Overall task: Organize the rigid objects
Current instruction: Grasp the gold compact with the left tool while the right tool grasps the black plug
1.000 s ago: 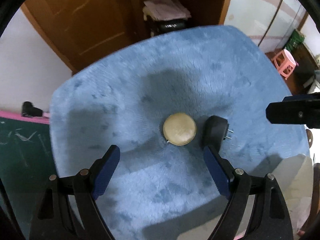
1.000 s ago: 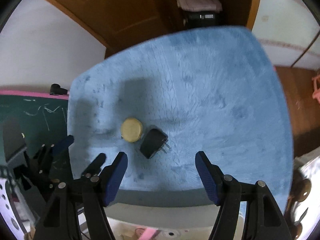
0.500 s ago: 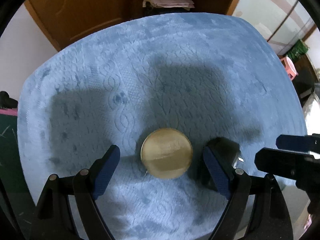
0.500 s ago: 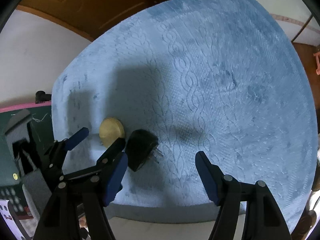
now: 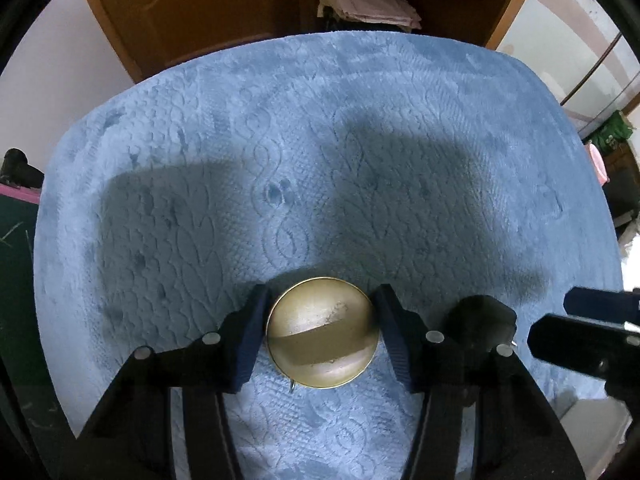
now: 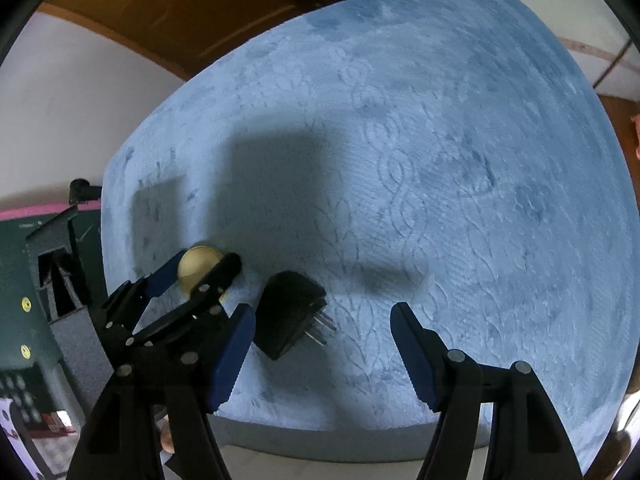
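The blue plush mat (image 5: 360, 140) covers the worktop and carries only two things, so by my reading the sorting has barely begun: neither has been lifted or set anywhere. The left gripper (image 5: 320, 332) has its fingers pressed against both sides of the round brass tin (image 5: 322, 334), which sits on the mat between them. The right gripper (image 6: 320, 344) hangs spread, with the black plug adapter (image 6: 290, 312) lying just ahead of its left finger, prongs pointing right. Half a second ago the left fingers stood wide apart around the tin; they have since closed in on it.
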